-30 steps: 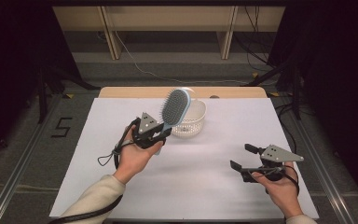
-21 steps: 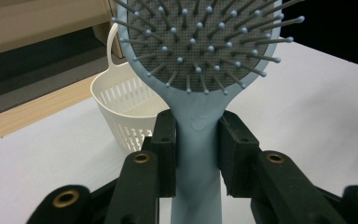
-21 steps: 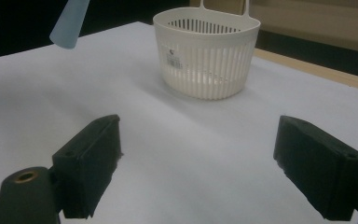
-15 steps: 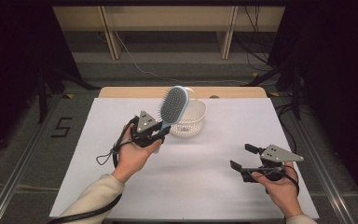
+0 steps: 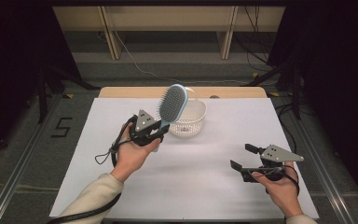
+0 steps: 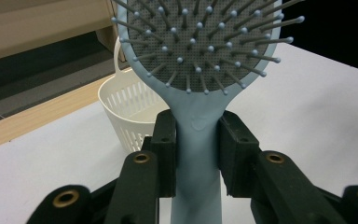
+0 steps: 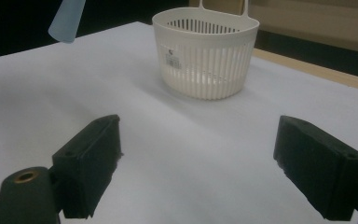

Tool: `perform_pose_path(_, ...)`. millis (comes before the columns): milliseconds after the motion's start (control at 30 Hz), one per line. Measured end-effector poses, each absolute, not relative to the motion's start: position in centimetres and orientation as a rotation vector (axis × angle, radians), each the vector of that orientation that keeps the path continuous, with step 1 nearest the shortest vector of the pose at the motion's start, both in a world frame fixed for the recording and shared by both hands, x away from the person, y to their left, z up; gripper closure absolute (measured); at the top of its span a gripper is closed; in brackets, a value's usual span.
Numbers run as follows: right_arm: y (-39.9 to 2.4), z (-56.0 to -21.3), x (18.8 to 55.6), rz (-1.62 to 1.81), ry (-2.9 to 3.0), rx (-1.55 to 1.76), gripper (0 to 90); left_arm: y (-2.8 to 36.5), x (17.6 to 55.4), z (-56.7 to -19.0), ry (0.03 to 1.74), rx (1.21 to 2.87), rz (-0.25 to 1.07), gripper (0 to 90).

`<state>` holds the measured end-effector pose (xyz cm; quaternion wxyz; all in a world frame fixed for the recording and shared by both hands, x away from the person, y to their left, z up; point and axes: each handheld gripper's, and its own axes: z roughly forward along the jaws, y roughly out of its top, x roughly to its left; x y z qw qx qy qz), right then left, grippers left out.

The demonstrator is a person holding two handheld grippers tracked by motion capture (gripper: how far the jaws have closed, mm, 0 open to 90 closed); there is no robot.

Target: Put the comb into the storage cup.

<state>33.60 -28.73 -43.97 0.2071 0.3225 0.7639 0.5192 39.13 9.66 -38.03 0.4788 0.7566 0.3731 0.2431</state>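
High view: the left gripper (image 5: 154, 132) is raised above the white table (image 5: 205, 182), toward 10 o'clock from the table centre. Its fingers (image 6: 164, 140) are clamped on the light blue handle of a hairbrush (image 5: 172, 104). The brush head tilts up toward 1 o'clock, bristle face toward the person, and overlaps the white slotted basket (image 5: 190, 122) in this view. The basket stands on the table at 12 o'clock, near the far wooden edge.

Left gripper view: both black fingers press the handle from either side, just below the neck of the hairbrush (image 6: 200, 60). The basket (image 6: 130, 112) stands behind and to the left.

High view: the right gripper (image 5: 246, 161) is held low at 4 o'clock, well apart from the basket. Its fingers are spread wide with nothing between them.

Right gripper view: the two fingers (image 7: 91, 163) stand far apart over bare table. The basket (image 7: 205, 53) stands ahead, and the handle tip of the hairbrush (image 7: 66, 21) hangs at the upper left.
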Motion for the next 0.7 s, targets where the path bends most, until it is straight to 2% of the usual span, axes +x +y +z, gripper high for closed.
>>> perform_pose_path(700, -28.68, -44.06, 33.69, 1.442, 2.132, 0.897, 15.5, 9.26, 39.43, -37.63, 0.901, 1.841, 0.59, 69.8)
